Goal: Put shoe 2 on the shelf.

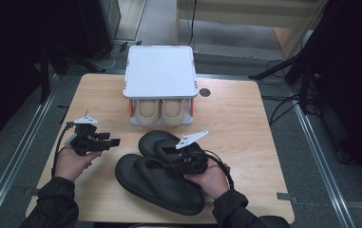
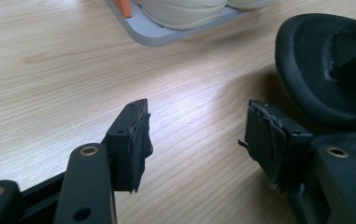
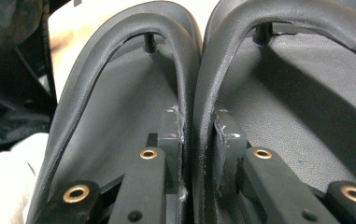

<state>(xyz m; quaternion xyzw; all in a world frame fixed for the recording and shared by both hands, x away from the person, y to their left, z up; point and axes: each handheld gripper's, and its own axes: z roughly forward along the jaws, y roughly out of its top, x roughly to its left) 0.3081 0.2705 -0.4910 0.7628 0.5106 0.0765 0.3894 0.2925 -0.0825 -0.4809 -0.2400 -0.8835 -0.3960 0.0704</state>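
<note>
Pinching both black flip-flops' (image 1: 159, 175) inner straps, right tool (image 1: 181, 164), left tool (image 1: 117, 141) gaping over bare table (image 1: 245, 123).

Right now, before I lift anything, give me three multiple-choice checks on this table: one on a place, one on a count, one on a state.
1. Where is the beige pair of shoes?
A. On the lower shelf of the grey rack
B. On top of the rack
C. On the floor

2. How many black flip-flops lie on the table?
A. One
B. Two
C. Four

3. What are the right tongs doing?
A. Hanging open over bare wood
B. Pinching the inner straps of both flip-flops together
C. Gripping the rack

Answers:
1 A: the beige pair of shoes sits under the top plate of the grey rack.
2 B: two black flip-flops lie side by side.
3 B: in the right gripper view the right tongs press on the two touching inner straps; the left tongs stand open over the table.
</note>
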